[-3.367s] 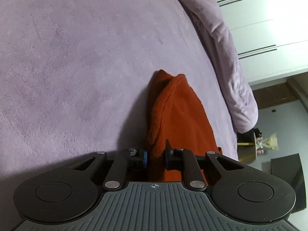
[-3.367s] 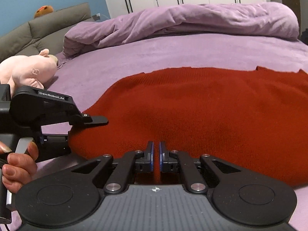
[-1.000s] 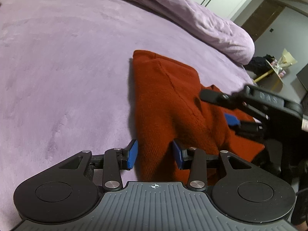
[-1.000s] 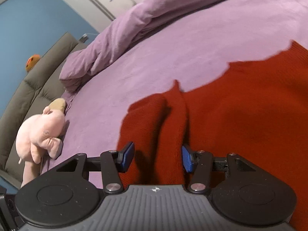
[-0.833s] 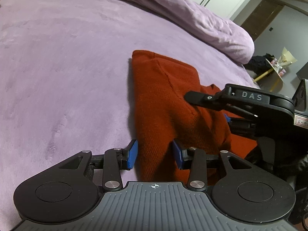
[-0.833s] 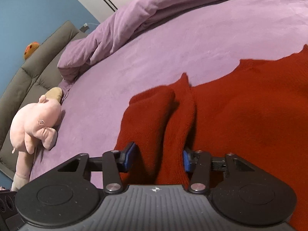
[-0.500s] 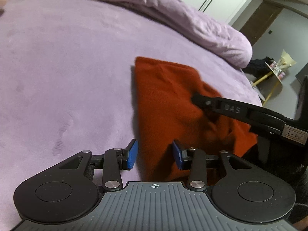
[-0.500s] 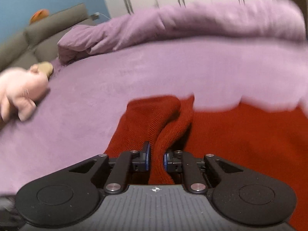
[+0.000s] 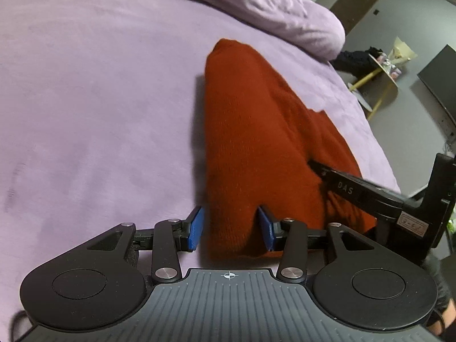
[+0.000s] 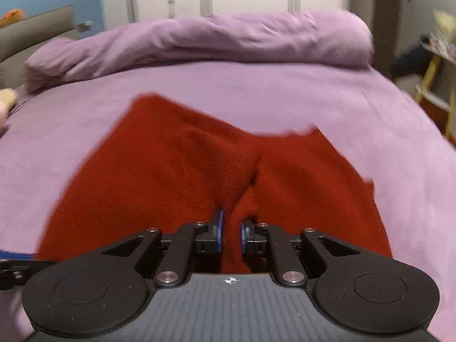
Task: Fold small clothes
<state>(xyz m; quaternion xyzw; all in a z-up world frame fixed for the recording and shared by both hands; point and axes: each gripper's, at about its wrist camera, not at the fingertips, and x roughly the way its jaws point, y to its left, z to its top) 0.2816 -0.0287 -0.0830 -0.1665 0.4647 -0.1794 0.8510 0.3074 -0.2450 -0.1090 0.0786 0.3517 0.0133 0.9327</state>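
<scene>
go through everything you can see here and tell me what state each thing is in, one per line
red knit garment: partly folded, bunched, lying on the bed.
right gripper: shut on a pinched fold of the garment.
left gripper: jaws opening, garment edge between the pads, left pad clear of the cloth.
purple duvet: rumpled, pushed to the far side.
bed sheet: spread flat.

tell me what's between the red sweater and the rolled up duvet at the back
Only bare purple bedsheet separates the red sweater from the duvet, in the right wrist view.
</scene>
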